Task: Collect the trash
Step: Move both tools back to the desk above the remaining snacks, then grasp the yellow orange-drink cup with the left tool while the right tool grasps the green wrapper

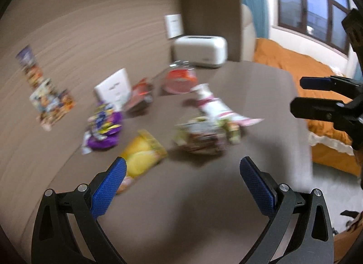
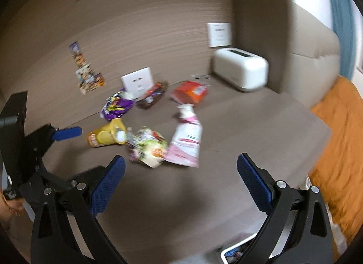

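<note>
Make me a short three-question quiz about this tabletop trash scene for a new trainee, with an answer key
1. True or false: the left gripper is shut on a wrapper.
2. Which appliance stands at the table's back corner? A) kettle B) toaster C) blender
3. Fill in: the wrapper nearest the left gripper is mainly ____.

Key:
1. False; its jaws are open and empty, as are the right gripper's.
2. B, the white toaster.
3. Yellow: the yellow wrapper.

Brown wall (image 1: 90,14) behind a brown table (image 1: 181,196); dark window (image 1: 313,3) above an orange bed (image 1: 295,64).
</note>
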